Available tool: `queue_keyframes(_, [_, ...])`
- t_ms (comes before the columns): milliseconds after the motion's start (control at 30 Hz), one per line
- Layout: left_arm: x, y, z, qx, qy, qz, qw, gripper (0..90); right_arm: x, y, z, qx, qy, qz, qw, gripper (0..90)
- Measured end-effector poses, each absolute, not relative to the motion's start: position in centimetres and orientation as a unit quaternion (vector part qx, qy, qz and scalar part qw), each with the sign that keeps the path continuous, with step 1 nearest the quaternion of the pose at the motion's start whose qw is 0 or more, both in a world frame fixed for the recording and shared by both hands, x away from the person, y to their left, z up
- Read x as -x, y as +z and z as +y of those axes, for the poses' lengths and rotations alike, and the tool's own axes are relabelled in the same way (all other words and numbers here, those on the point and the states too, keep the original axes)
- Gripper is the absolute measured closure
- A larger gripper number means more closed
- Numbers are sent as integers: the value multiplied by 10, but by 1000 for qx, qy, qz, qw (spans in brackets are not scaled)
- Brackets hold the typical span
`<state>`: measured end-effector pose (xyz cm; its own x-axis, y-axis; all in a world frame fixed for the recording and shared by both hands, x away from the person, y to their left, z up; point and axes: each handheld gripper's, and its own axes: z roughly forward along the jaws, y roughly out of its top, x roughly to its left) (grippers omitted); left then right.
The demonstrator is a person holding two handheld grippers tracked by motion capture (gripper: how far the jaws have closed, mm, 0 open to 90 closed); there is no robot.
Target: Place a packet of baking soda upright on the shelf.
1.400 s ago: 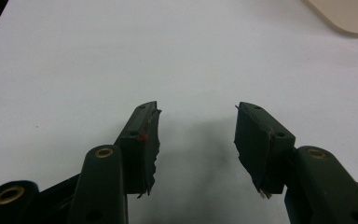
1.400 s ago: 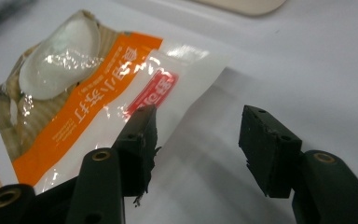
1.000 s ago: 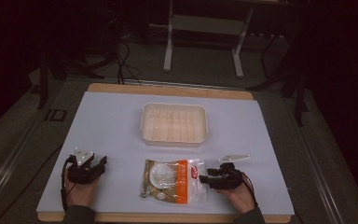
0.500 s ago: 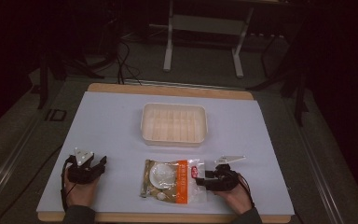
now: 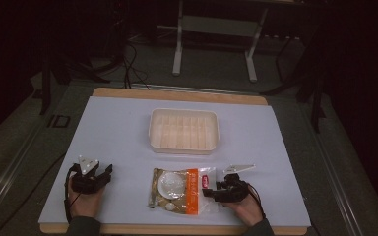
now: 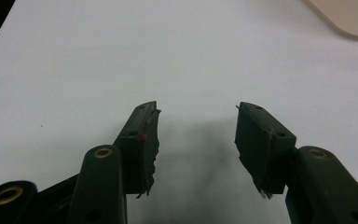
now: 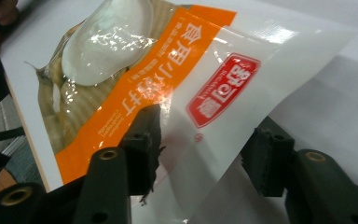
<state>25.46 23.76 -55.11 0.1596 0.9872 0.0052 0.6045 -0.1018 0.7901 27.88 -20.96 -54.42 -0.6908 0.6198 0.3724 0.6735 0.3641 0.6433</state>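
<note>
A food pouch (image 5: 182, 187), clear with an orange band and a red logo, lies flat near the table's front edge. My right gripper (image 5: 209, 191) reaches it from the right. In the right gripper view the pouch (image 7: 168, 79) has its white sealed end between the jaws of my right gripper (image 7: 205, 140). One jaw lies over it and the other under its edge. The jaws have just been closing, and a gap still shows, so they are open. My left gripper (image 5: 101, 172) rests at the front left, and in its own view this gripper (image 6: 196, 135) stands open over bare table.
A cream divided tray (image 5: 183, 149) sits at the table's middle, behind the pouch; its corner (image 6: 349, 18) shows far off in the left gripper view. The white table top (image 5: 118, 132) has a wooden edge. Dark floor, cables and a metal stand lie beyond.
My right gripper has edged left onto the pouch's right end, and its jaws have narrowed around it. The left hand has stayed put.
</note>
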Motion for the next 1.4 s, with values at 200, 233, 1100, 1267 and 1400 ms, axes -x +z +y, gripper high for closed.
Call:
queue_keyframes(200, [-254,-551,237,-684,288,581,334,487,-279,-544,-207,398,-403,-823,38,572])
queue_keyframes(233, [-254,-551,237,-684,288,581,334,487,-279,-544,-207,399,-403,-823,38,586])
queue_keyframes(1100, [-254,-551,238,-683,289,581,334,486,-275,-535,-202,443,-378,-811,50,900])
queue_keyframes(1267, [-254,-551,237,-682,290,582,334,486,-275,-532,-203,444,-384,-808,53,900])
queue_keyframes(1400, [-254,-551,237,-682,291,582,335,486,-275,-529,-205,446,-393,-802,57,900])
